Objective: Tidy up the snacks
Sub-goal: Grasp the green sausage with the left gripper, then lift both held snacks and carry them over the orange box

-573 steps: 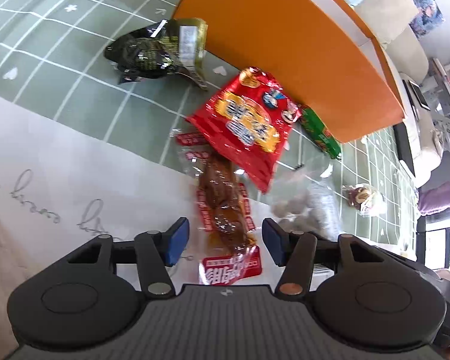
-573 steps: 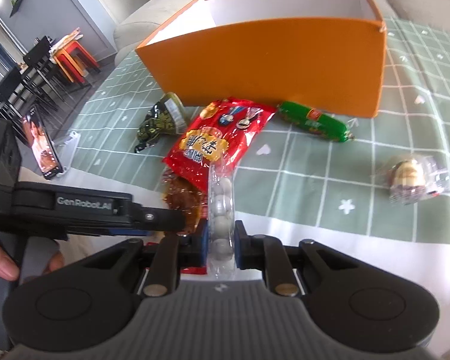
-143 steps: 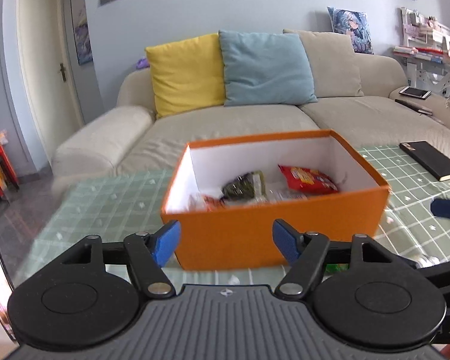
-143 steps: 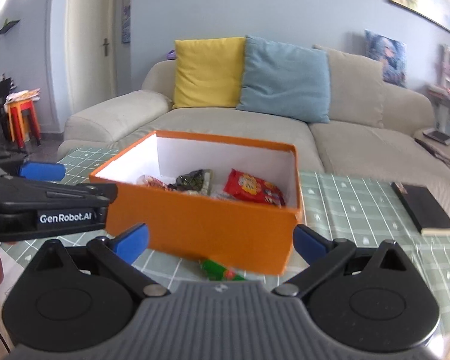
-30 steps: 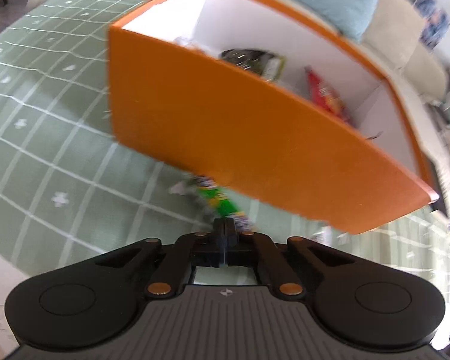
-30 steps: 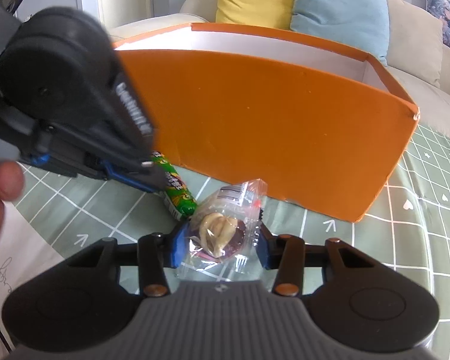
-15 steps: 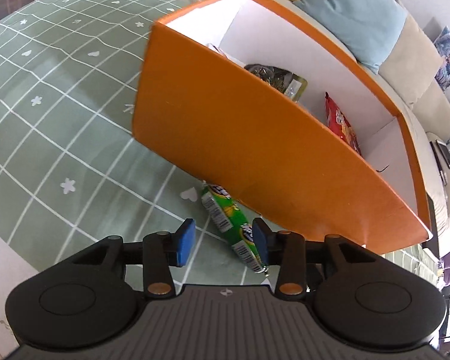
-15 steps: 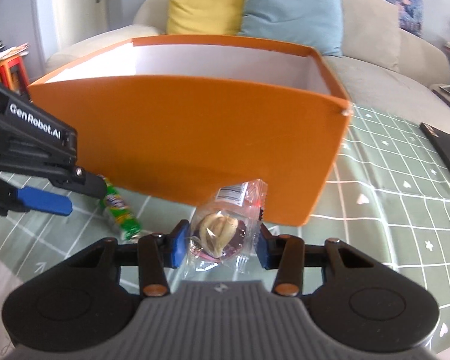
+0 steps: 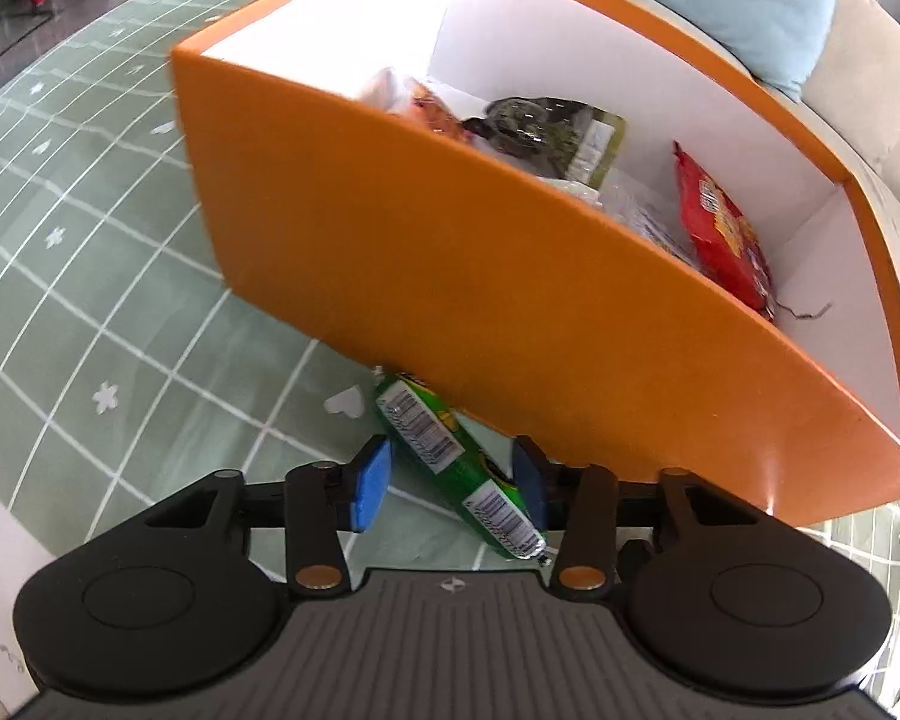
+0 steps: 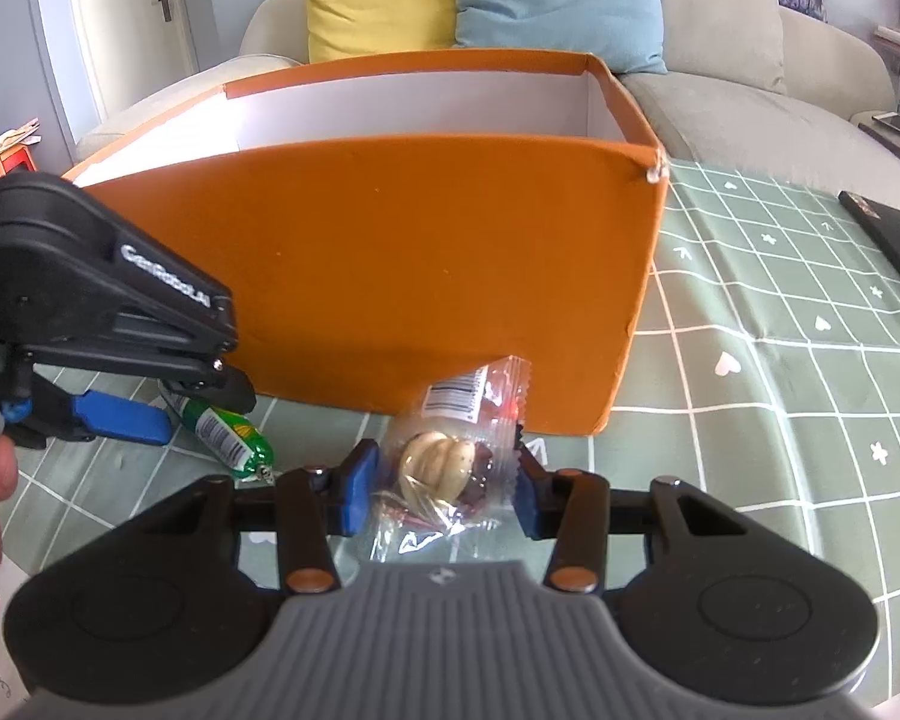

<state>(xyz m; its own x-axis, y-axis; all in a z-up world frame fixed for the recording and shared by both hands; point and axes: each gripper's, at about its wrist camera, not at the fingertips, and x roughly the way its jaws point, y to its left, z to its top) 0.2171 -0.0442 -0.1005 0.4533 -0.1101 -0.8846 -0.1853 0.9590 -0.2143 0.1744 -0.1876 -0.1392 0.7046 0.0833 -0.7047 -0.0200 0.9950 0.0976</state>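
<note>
The left gripper (image 9: 450,483) has just been opened and is being held astride the green snack stick (image 9: 450,456) lying by the orange box's (image 9: 450,276) front wall. A clear-wrapped pastry (image 10: 444,462) is being clamped by the right gripper (image 10: 441,495).

Left gripper (image 9: 450,483) newly parted (around green packet (image 9: 456,459))

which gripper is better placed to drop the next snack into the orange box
Right. The right gripper already holds the clear-wrapped snack before the orange box; the left gripper only straddles the green packet on the table.
</note>
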